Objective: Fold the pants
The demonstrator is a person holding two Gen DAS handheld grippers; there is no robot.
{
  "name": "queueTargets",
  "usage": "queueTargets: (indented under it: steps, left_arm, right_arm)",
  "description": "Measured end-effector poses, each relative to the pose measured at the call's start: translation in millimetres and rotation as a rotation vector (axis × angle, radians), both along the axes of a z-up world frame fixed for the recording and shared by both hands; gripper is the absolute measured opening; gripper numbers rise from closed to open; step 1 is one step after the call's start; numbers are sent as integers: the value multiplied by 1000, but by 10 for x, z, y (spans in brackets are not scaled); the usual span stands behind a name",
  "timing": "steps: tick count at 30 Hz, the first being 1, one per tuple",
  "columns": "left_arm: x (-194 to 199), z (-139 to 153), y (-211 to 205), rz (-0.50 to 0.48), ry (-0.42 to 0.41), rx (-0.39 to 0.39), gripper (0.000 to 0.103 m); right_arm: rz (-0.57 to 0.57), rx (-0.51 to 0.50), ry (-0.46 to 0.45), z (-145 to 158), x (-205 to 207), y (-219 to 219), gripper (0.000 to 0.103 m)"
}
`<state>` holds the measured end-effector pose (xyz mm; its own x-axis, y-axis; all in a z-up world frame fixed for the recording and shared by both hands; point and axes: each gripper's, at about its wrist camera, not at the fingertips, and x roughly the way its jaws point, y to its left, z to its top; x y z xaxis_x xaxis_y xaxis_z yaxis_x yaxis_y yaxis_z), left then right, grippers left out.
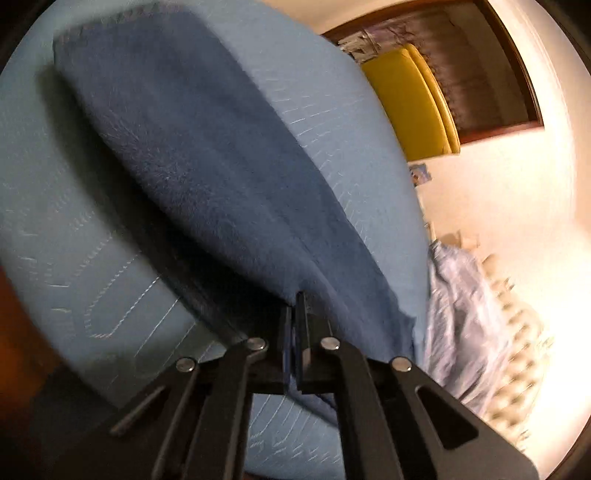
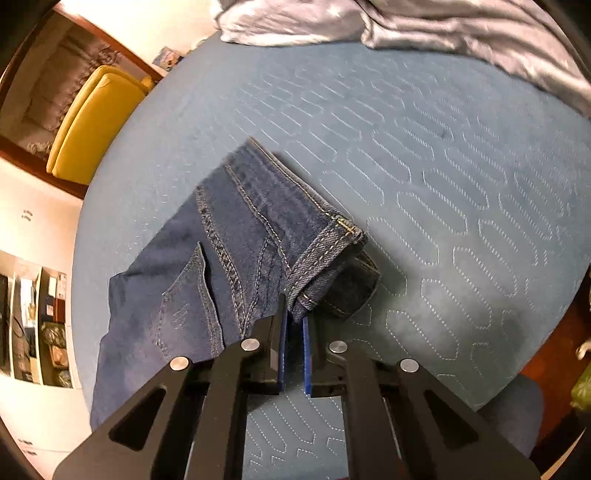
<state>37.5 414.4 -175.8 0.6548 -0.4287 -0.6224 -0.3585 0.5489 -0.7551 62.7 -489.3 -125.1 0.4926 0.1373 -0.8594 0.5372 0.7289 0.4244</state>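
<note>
Both black two-finger grippers are clamped on a pair of dark blue denim pants spread over a light blue quilted bed cover: the left gripper (image 1: 294, 314) pinches an edge of the pants (image 1: 192, 155) with its jaws fully together, lifting the cloth in a taut sheet off the bed cover (image 1: 74, 258), while the right gripper (image 2: 294, 314) bites the fabric just beside the stitched waistband (image 2: 325, 254), its blue-lined jaws drawn close on the denim. To fold well, the 2 hands should probably rise and travel together, keeping the held edge level so the cloth lands square without bunching. Only the right wrist view shows the seams, rear pocket (image 2: 184, 295) and waistband; only the left shows the far end of the pants. Both show a yellow cushioned chair (image 2: 92, 122) and rumpled grey bedding (image 2: 443, 26).
</note>
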Motion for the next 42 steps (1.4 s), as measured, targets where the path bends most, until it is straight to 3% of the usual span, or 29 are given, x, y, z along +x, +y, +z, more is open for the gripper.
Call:
queueTargets:
  steps: [3,4,6,9,12,14,15,16,17,18,20,21,23,26,28,30,31,32,35,39,42]
  left_arm:
    - [-71,-266,56,27,104,-49,1]
    - [-107,-260,74,33,94,-57,1]
    - [-104,-211,20,13,76,5,1]
    - [-74,-297,62,25,101,-40,1]
    - [-72,-276,31,-6,102,15,4]
    - [-96,-327,75,-19,123,-34,6]
    - [-176,-276,127,-32,132,-30,11]
    - [-235,-194,170,-42,118,-7,19]
    - [-295,-86,236,-53,92,18,19]
    - [-342,50,371,-52,59,50,19]
    - [-319,316,678,-12,6,144,26]
    - [-210,491,893,26,-17,255,28]
    - [84,659,1177,54,-22,375,39]
    - [708,729,1439,-19,58,587,49]
    - [1055,681,1555,-73,144,689,50]
    - [1295,580,1642,-162,203,654,49]
    - [1382,535,1629,-212,224,630,38]
    - [1468,469,1609,-271,266,628,9]
    - [1555,471,1600,-348,281,687,9]
    - [1547,637,1614,-329,225,742,3]
    - [1540,641,1540,-333,207,806,3]
  right_arm:
    - [1,-19,74,-232,71,-12,5]
    - [-7,-6,86,-299,62,-15,5]
    - [15,-34,65,-300,35,9,4]
    - [28,-44,70,-334,40,0,1]
    - [44,-85,65,-294,28,19,3]
    - [75,-106,71,-335,25,35,4]
    - [73,-100,58,-322,-4,23,7]
    - [68,-100,54,-292,-45,4,30]
    - [39,-148,64,-209,-120,-16,57]
    - [0,-220,78,-132,-194,-42,65]
    - [-51,-323,81,15,-343,-138,69]
    - [-69,-349,88,57,-379,-171,69]
    - [-66,-457,89,206,-335,-120,67]
    - [131,-505,12,357,22,265,66]
    - [259,-512,-15,387,303,579,66]
    - [370,-540,-19,398,603,960,66]
    - [411,-542,-29,405,682,1090,66]
    - [471,-549,-41,419,821,1307,66]
    - [667,-567,-105,495,1127,2010,66]
    - [925,-628,-210,527,1494,3059,64]
    - [1087,-618,-271,415,1751,3850,55]
